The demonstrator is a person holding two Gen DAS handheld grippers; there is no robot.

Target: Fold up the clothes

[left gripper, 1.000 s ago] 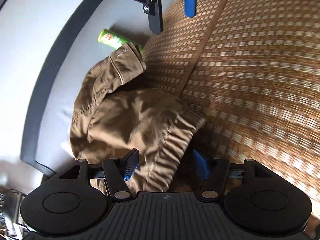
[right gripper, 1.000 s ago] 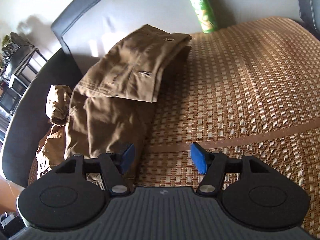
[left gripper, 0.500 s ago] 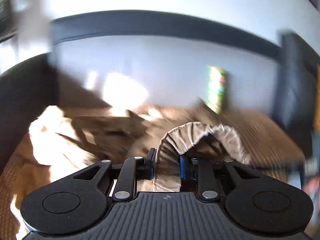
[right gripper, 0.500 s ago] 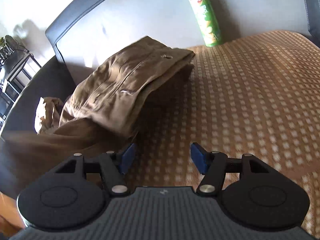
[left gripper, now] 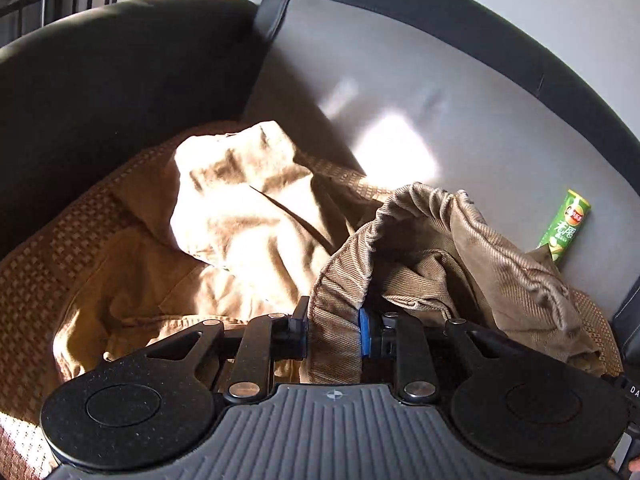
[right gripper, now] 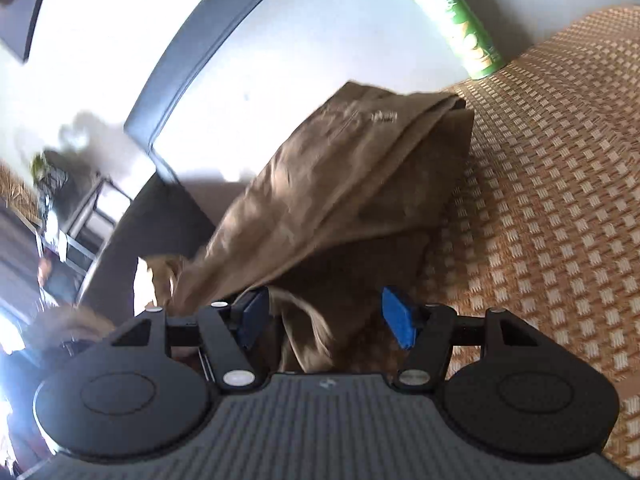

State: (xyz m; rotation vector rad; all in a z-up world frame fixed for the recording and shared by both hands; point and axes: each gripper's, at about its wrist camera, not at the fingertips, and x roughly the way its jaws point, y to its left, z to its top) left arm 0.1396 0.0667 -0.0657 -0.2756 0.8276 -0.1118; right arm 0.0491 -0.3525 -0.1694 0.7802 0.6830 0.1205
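A brown garment lies crumpled on the woven mat (left gripper: pixel 60 248), its sunlit part (left gripper: pixel 240 208) at the left. My left gripper (left gripper: pixel 334 328) is shut on the garment's ribbed elastic hem (left gripper: pixel 420 216), which arches up and away from the pads. In the right wrist view the folded garment (right gripper: pixel 360 160) is raised off the mat (right gripper: pixel 560 200) and hangs in a slant towards the lower left. My right gripper (right gripper: pixel 324 318) sits low against it. Its jaws are opening, and a loose fold of cloth lies between them, touching neither pad.
A green snack can (right gripper: pixel 448 20) stands against the grey sofa backrest (left gripper: pixel 440 100); it also shows in the left wrist view as the can (left gripper: pixel 564 228). A dark armrest (left gripper: pixel 120 80) curves round the left. Shelving (right gripper: pixel 88 208) stands beyond the sofa.
My left gripper has closed on the ribbed hem, rolled over and lifted it. The folded garment has come up off the mat. My right gripper has moved in close under it.
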